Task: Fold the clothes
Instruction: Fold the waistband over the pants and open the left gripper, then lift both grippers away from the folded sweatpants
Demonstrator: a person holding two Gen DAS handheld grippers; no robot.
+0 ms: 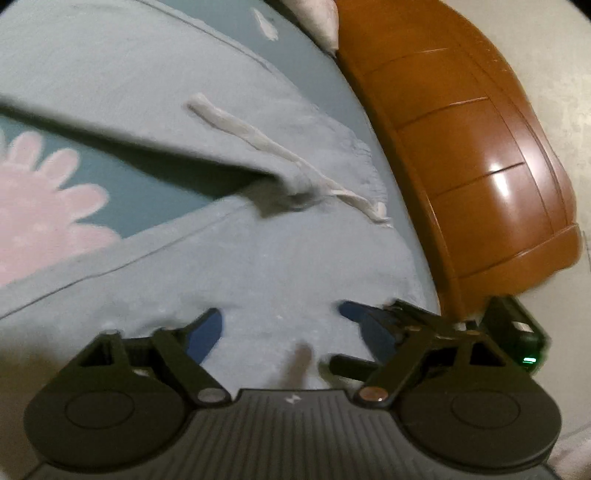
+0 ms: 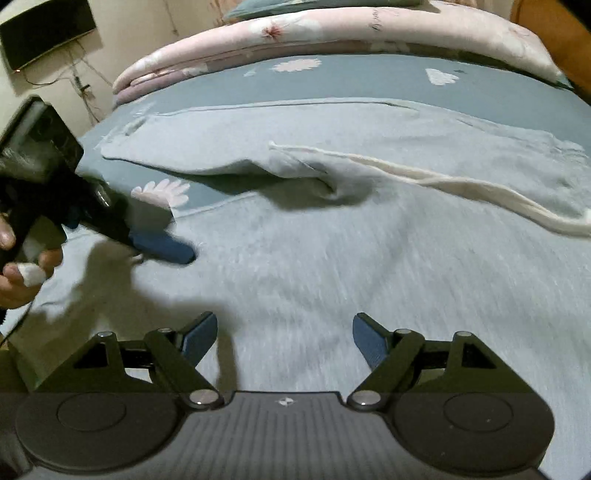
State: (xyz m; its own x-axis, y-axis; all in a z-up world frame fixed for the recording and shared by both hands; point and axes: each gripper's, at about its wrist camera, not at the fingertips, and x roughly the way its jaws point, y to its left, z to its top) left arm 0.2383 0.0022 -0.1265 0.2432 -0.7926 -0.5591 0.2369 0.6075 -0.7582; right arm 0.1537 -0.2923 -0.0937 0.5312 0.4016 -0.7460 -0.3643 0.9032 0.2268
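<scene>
Light grey trousers [image 2: 332,258] with a white drawstring [image 2: 461,181] lie spread on the bed, legs stretching to the left. In the left wrist view the trousers [image 1: 277,266] fill the middle and the drawstring [image 1: 258,136] crosses them. My left gripper [image 1: 280,325] is open, low over the cloth, with nothing between its blue pads. It also shows in the right wrist view as the left gripper [image 2: 162,251], held by a hand [image 2: 18,273], its blue tip on the cloth. My right gripper [image 2: 284,336] is open just above the grey fabric.
The bed has a teal sheet [image 1: 147,188] with pink flowers. A glossy wooden bed board [image 1: 461,147] runs along the right. A folded pink floral quilt [image 2: 332,33] lies at the far end. A dark screen [image 2: 44,33] hangs on the wall.
</scene>
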